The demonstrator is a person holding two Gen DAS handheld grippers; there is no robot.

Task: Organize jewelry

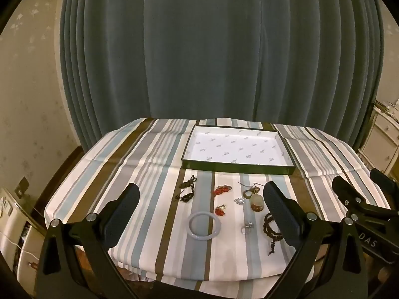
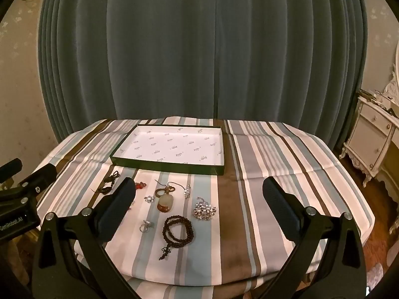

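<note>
Loose jewelry lies on a striped tablecloth [image 1: 139, 164] in front of a shallow green-walled box [image 1: 237, 169] with a white printed lining, seen too as the box [image 2: 167, 167]. A pale grey bangle [image 1: 202, 226], red pendants [image 1: 220, 191], a dark cord piece [image 1: 185, 190], a small ring [image 1: 247, 228] and a stone pendant [image 1: 256, 203] lie between my left gripper's wide-apart fingers. The left gripper [image 1: 202, 194] is open and holds nothing. A dark bead bracelet [image 2: 177, 228], a crystal brooch [image 2: 204, 209] and the stone pendant [image 2: 165, 203] lie under my right gripper [image 2: 199, 191], which is open and holds nothing too.
A teal curtain [image 1: 199, 49] hangs behind the table. A white cabinet [image 2: 371, 134] stands at the right. The table's front edge [image 2: 199, 284] is close below the grippers. The other gripper's body shows at each view's side.
</note>
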